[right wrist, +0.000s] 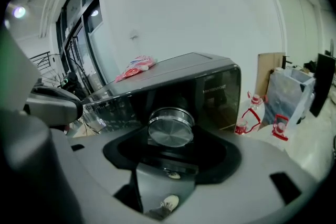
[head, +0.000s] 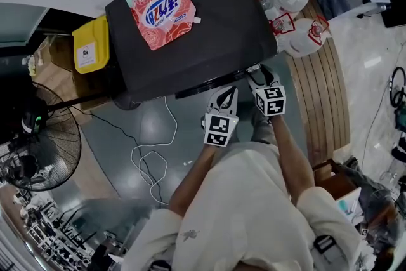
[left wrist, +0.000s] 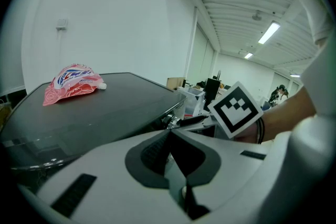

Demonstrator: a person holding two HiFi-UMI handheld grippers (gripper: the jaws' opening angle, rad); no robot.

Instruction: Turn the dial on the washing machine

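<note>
The black box-shaped washing machine (head: 190, 28) is standing in front of the person, a pink and white plastic pouch (head: 163, 8) lying on its lid. The left gripper (head: 227, 93) is hanging just beside the machine's front edge, jaws pressed together on nothing. The right gripper (head: 260, 77) is reaching the front panel, its jaws appearing to be clamping the round brushed-metal dial (right wrist: 170, 126). The grip is looking made; how far the dial is turned, I cannot tell.
</note>
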